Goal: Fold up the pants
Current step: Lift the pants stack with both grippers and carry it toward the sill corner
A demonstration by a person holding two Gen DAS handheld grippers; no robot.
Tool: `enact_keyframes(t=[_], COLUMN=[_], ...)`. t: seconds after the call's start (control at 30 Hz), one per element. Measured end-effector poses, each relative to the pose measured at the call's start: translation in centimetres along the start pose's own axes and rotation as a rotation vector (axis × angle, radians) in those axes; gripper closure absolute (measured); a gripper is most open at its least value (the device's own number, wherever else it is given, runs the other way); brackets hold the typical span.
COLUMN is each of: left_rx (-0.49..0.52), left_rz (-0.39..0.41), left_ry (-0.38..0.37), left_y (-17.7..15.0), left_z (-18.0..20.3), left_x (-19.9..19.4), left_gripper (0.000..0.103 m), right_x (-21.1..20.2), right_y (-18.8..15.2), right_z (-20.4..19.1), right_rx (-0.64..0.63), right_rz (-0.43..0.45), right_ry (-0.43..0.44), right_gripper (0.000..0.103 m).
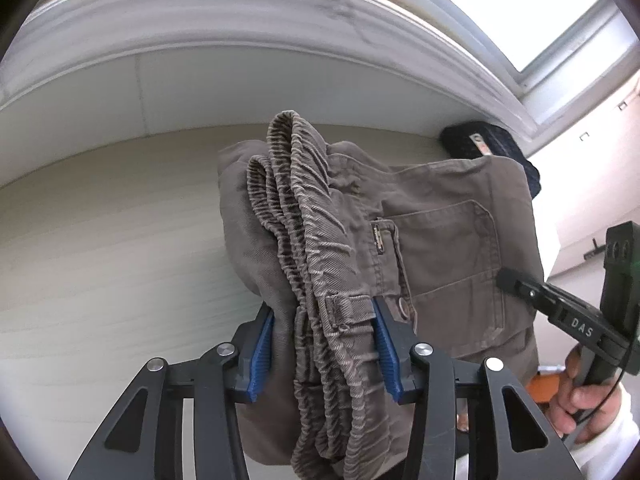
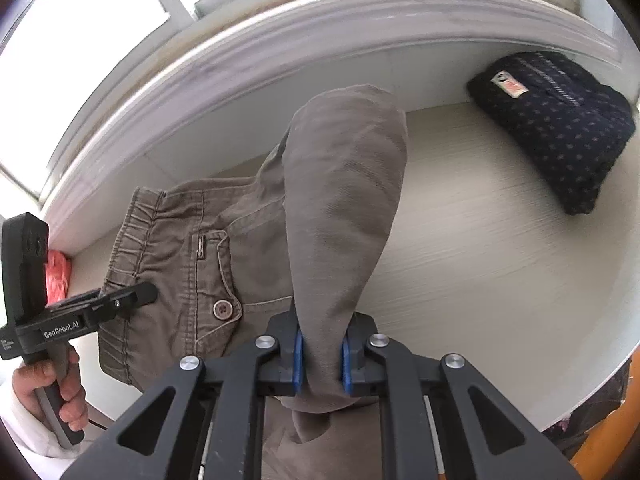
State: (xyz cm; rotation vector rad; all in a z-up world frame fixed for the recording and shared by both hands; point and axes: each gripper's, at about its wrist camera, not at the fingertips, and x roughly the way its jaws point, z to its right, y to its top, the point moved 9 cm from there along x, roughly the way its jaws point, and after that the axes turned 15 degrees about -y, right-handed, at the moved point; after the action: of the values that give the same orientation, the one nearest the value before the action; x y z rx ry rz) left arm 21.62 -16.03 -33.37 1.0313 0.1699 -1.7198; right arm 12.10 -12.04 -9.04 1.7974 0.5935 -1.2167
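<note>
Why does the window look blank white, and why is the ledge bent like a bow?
Left wrist view: the window is overexposed and the ledge arcs from fisheye distortion. Right wrist view: same white glare, curved ledge, dark corners; the pants stay sharp.

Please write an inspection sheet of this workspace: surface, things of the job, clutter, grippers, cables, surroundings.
Surface: pale table with a faint wood grain, set against a white wall panel.
Job's things: brown pants, bunched and held off the table; elastic waistband gathered in layers, buttoned back pocket facing up.
Clutter: dark dotted folded garment at the far right; something pink-red at the far left edge, too hidden to name.
Grippers: left gripper shut on the waistband; right gripper shut on a fold of the pants' leg.
Cables: thin black cord by the right hand.
Surroundings: white window sill and bright window behind the table.
</note>
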Motion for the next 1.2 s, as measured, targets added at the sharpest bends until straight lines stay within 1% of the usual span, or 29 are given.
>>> enact_keyframes(t=[0.07, 0.2, 0.27, 0.37, 0.5, 0.63, 0.73, 0.77, 0.87, 1.0, 1.07, 1.13, 1.17, 1.2], left_rx=[0.009, 0.03, 0.035, 0.043, 0.06, 0.069, 0.066, 0.066, 0.071, 0.052, 0.041, 0.046, 0.049, 0.054], left_rz=[0.003, 0.016, 0.024, 0.046, 0.067, 0.103, 0.122, 0.127, 0.152, 0.186, 0.191, 0.2, 0.2, 0.198], left_ry=[-0.005, -0.005, -0.003, 0.003, 0.014, 0.002, -0.018, -0.024, -0.036, -0.051, -0.058, -0.07, -0.073, -0.076], left_y=[0.7, 1.8, 2.2, 3.2, 5.4, 8.4, 10.8, 11.3, 14.2, 17.5, 18.2, 18.5, 18.3, 17.1], left_z=[0.9, 4.2, 5.5, 8.6, 14.5, 20.5, 23.9, 24.6, 27.5, 29.0, 29.7, 30.8, 31.4, 31.2], left_x=[0.9, 1.9, 2.4, 3.7, 7.8, 12.4, 15.5, 16.1, 19.0, 21.2, 21.4, 21.3, 21.3, 20.5], left_gripper=[0.059, 0.059, 0.059, 0.059, 0.059, 0.059, 0.059, 0.059, 0.059, 0.059, 0.059, 0.059, 0.059, 0.059], right_x=[-0.4, -0.8, -0.5, -1.2, -1.8, -2.7, -3.2, -3.5, -3.8, -2.9, -2.6, -3.4, -3.7, -4.2], right_y=[0.0, -0.1, 0.4, 1.9, 3.6, 7.0, 10.0, 11.3, 13.9, 15.9, 16.8, 17.0, 17.4, 17.8], right_z=[-0.2, -0.4, 0.6, 4.2, 9.2, 15.3, 19.0, 20.5, 23.1, 25.3, 26.3, 27.0, 27.4, 27.7], right_rx=[0.012, 0.027, 0.027, 0.019, 0.01, -0.003, -0.003, -0.01, -0.027, -0.058, -0.025, 0.007, 0.009, 0.01], right_rz=[0.016, 0.039, 0.053, 0.076, 0.104, 0.145, 0.172, 0.186, 0.201, 0.185, 0.168, 0.173, 0.179, 0.185], right_ry=[0.001, 0.012, 0.024, 0.042, 0.058, 0.077, 0.081, 0.074, 0.057, 0.021, 0.048, 0.077, 0.08, 0.083], right_gripper=[0.093, 0.093, 0.093, 0.093, 0.093, 0.093, 0.093, 0.093, 0.093, 0.094, 0.094, 0.093, 0.093, 0.093])
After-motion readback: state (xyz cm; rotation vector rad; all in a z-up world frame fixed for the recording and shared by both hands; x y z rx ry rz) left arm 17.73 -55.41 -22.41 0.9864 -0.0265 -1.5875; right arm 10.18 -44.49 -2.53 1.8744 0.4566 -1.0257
